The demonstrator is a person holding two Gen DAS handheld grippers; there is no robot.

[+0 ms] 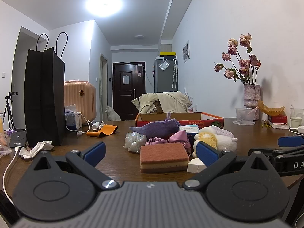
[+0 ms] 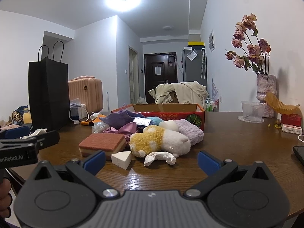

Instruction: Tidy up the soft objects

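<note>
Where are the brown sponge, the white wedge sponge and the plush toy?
brown sponge [image 1: 164,153], left wrist view, on its brown top face.
white wedge sponge [image 2: 121,157], right wrist view, on its front face.
plush toy [image 2: 148,141], right wrist view, on its yellow fuzzy part.

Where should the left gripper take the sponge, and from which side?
Grip the sponge across its two short side faces, coming straight from the front. It lies flat, brown pad up, directly between the open fingers of the left gripper, with its long face toward the camera. The white wedge sits close to its right end, so the right finger probably needs care there.
</note>
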